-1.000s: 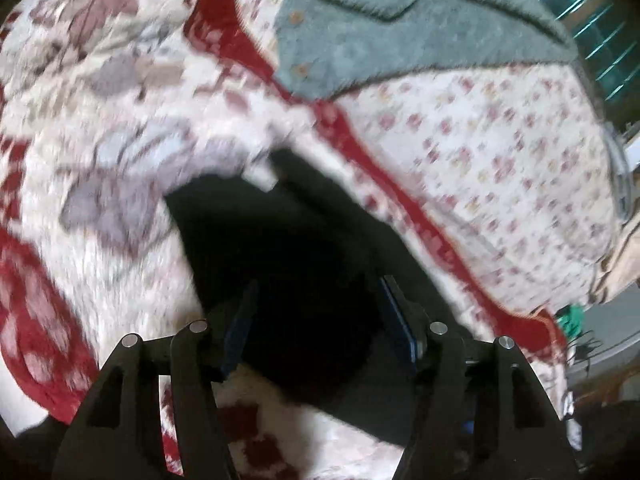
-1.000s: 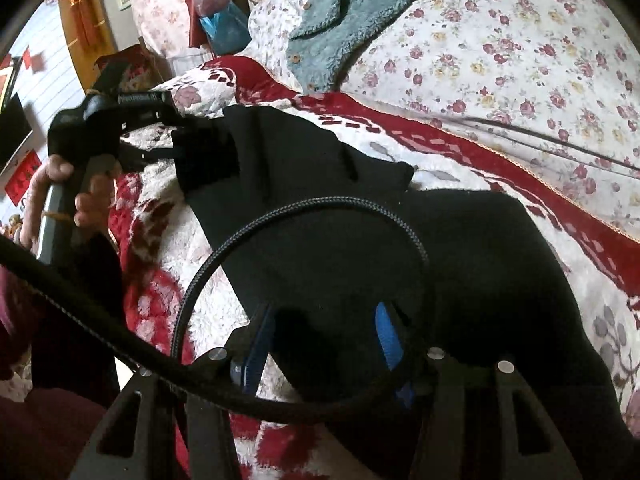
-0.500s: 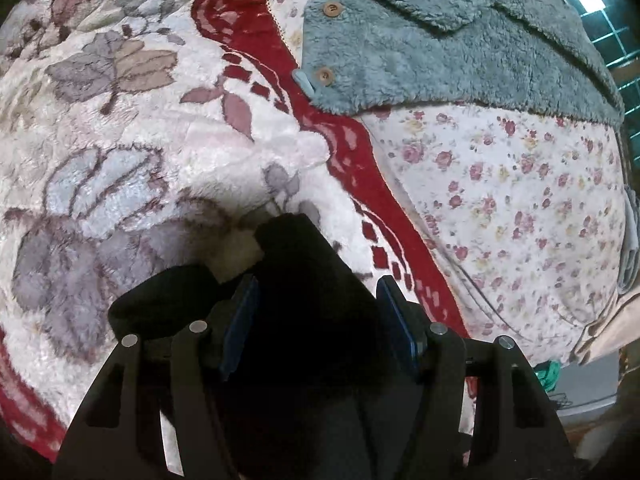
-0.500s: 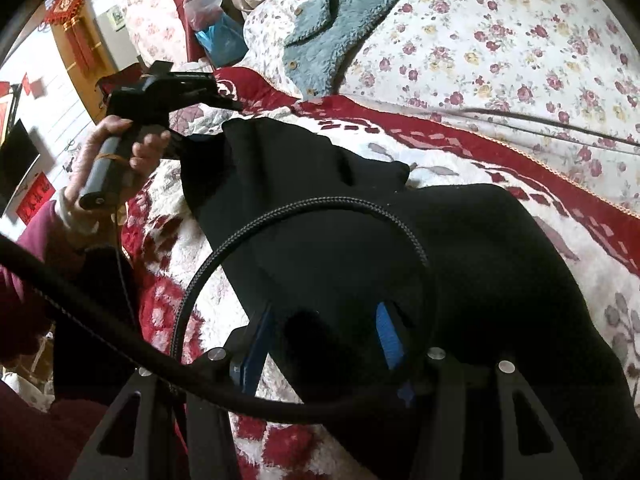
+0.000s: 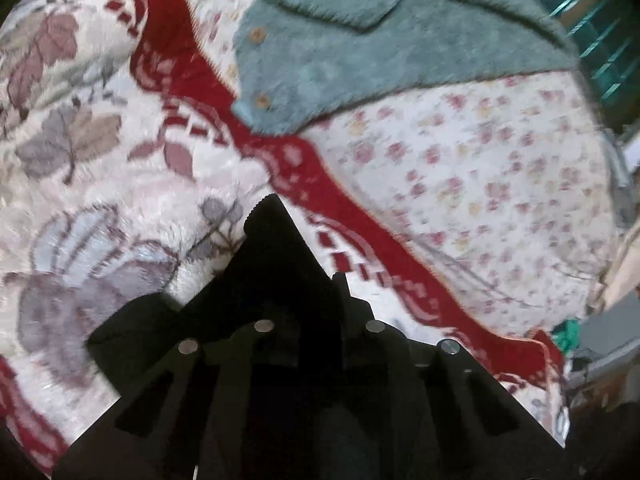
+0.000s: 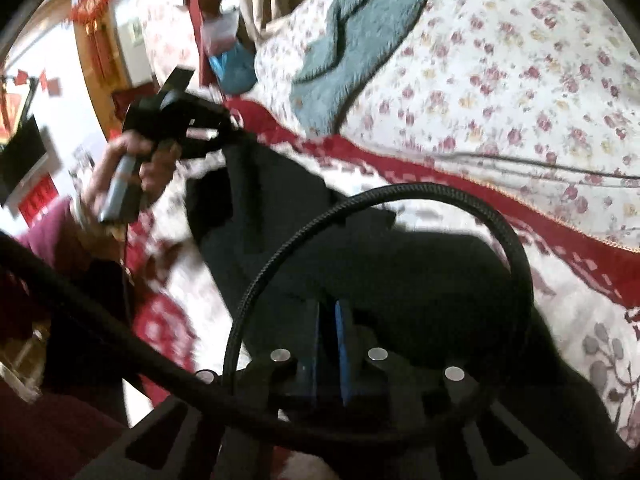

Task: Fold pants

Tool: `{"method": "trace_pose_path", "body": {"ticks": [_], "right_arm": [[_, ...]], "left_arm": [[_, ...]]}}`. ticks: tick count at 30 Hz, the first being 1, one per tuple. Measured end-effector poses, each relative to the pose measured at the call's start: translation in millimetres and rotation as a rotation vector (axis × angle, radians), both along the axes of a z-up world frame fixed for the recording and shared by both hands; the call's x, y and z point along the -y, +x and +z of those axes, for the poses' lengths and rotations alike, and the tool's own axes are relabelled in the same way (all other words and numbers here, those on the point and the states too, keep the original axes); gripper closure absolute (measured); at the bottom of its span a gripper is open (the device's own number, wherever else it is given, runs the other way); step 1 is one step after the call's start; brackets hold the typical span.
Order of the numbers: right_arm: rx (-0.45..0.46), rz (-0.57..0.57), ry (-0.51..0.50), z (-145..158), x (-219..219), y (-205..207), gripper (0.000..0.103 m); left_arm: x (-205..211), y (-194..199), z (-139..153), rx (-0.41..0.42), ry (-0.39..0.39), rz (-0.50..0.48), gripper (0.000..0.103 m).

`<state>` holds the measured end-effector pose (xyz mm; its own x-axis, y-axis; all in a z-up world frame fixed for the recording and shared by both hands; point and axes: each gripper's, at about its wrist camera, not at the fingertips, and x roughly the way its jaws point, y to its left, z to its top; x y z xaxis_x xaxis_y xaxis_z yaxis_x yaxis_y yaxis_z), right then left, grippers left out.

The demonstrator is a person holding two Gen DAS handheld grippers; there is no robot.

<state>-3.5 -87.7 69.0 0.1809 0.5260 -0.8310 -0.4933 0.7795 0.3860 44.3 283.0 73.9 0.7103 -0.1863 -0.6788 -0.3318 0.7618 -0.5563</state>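
Black pants (image 6: 432, 276) lie spread on a red and white blanket (image 5: 120, 184). My left gripper (image 5: 316, 292) is closing its jaws on one end of the pants (image 5: 276, 248), and the cloth stands up in a peak between the fingers. From the right wrist view, that left gripper (image 6: 230, 136) is held by a hand (image 6: 132, 168) at the far left end of the pants, slightly off the blanket. My right gripper (image 6: 328, 312) is shut on the near edge of the pants, its blue pads (image 6: 342, 332) almost together on the cloth.
A teal fleece garment (image 5: 360, 64) with buttons lies beyond the pants on a floral sheet (image 5: 480, 184). A black braided cable (image 6: 400, 196) loops in front of my right gripper. A thin grey cord (image 6: 520, 160) crosses the sheet. Furniture and a doorway show at far left.
Both grippers went from open around the black cloth to closed on it. The left one has risen a little and pulled its end of the pants up off the blanket.
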Motion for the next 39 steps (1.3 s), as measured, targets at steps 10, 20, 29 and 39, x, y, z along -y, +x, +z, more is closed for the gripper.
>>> {"method": "trace_pose_path", "body": {"ticks": [10, 20, 29, 39], "right_arm": [[0.017, 0.001, 0.087, 43, 2, -16, 0.098], [-0.043, 0.013, -0.104, 7, -11, -28, 0.055], [0.056, 0.120, -0.262, -6, -16, -38, 0.055], [0.021, 0.051, -0.079, -1, -3, -21, 0.098]], "left_arm": [[-19, -80, 12, 0.028, 0.063, 0.053, 0.092], [-27, -81, -35, -0.092, 0.087, 0.080, 0.070], [15, -106, -1, -0.016, 0.127, 0.037, 0.063], [107, -84, -10, -0.048, 0.111, -0.191, 0.061]]}}
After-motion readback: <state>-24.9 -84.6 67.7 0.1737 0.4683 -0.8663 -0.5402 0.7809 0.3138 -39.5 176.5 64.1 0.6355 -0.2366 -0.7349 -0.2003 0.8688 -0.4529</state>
